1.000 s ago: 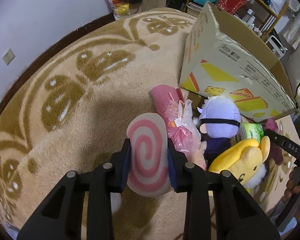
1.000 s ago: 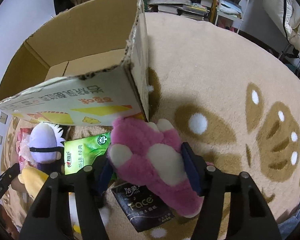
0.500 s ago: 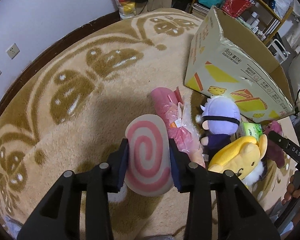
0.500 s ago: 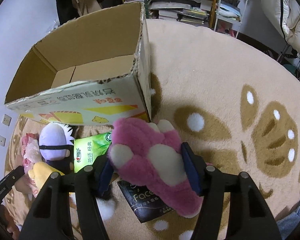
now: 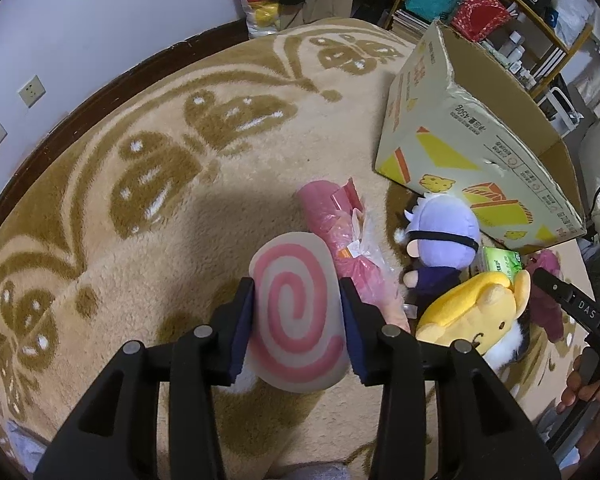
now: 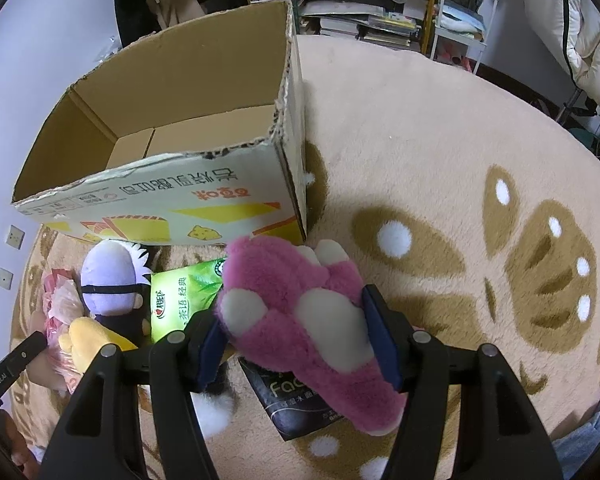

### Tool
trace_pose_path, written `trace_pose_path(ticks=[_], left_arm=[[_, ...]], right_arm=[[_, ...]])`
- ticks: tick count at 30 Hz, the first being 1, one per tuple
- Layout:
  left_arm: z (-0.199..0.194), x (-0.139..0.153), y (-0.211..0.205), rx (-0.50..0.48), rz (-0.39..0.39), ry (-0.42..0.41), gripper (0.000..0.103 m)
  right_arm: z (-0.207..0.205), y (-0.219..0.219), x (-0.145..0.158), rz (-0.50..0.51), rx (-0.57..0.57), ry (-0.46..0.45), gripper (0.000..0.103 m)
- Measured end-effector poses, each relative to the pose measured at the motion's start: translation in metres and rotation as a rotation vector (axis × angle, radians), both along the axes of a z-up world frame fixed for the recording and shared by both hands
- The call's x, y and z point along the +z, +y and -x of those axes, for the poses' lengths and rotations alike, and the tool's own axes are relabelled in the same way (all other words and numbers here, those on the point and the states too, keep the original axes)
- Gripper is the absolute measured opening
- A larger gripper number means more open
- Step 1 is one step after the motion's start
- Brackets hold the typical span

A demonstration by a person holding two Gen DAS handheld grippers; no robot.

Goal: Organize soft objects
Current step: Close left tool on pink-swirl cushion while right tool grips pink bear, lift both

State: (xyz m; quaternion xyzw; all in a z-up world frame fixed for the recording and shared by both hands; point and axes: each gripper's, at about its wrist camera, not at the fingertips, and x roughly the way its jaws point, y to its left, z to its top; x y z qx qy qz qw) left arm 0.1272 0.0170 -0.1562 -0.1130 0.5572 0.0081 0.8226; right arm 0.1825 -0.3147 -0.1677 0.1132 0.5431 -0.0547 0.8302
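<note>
Four plush toys: swirl cushion [image 5: 298, 312], pink paw [image 6: 300, 320], purple-headed doll [image 5: 444, 236], yellow dog [image 5: 472, 316]. Two tissue packs: green [image 6: 180, 300], black [image 6: 296, 404]. One cardboard box [image 6: 172, 204].

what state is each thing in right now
left gripper: shut on swirl plush, lifted
right gripper: shut on pink paw, lifted
box: open, empty as far as seen
purple doll: lying on rug
yellow plush: lying on rug
green pack: flat on rug

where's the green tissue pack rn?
Right wrist view: the green tissue pack lies on the rug just in front of the cardboard box, between the purple plush doll and the pink paw plush.
</note>
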Motion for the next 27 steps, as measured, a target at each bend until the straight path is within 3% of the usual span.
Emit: trace_pose_path(ticks=[5,9,13,21,27], left_arm=[[0.005,0.009,0.002,0.017,-0.044,-0.069,0.038],[0.005,0.011,0.000,0.006,-0.034,-0.082,0.033],[0.011,0.032,-0.005,-0.015,-0.094,-0.186,0.033],[0.019,0.081,-0.012,-0.040,-0.150,-0.374,0.033],[0.012,0.113,-0.030,-0.103,-0.244,-0.522,0.033]], right_arm=[[-0.003,0.002,-0.002,0.008,0.003,0.004,0.067],[-0.003,0.003,-0.001,0.016,0.001,-0.003,0.067],[0.006,-0.001,0.012,0.009,-0.025,-0.031,0.067],[0.040,0.000,0.072,-0.016,-0.029,-0.229,0.067],[0.052,0.003,0.103,-0.020,-0.051,-0.381,0.067]])
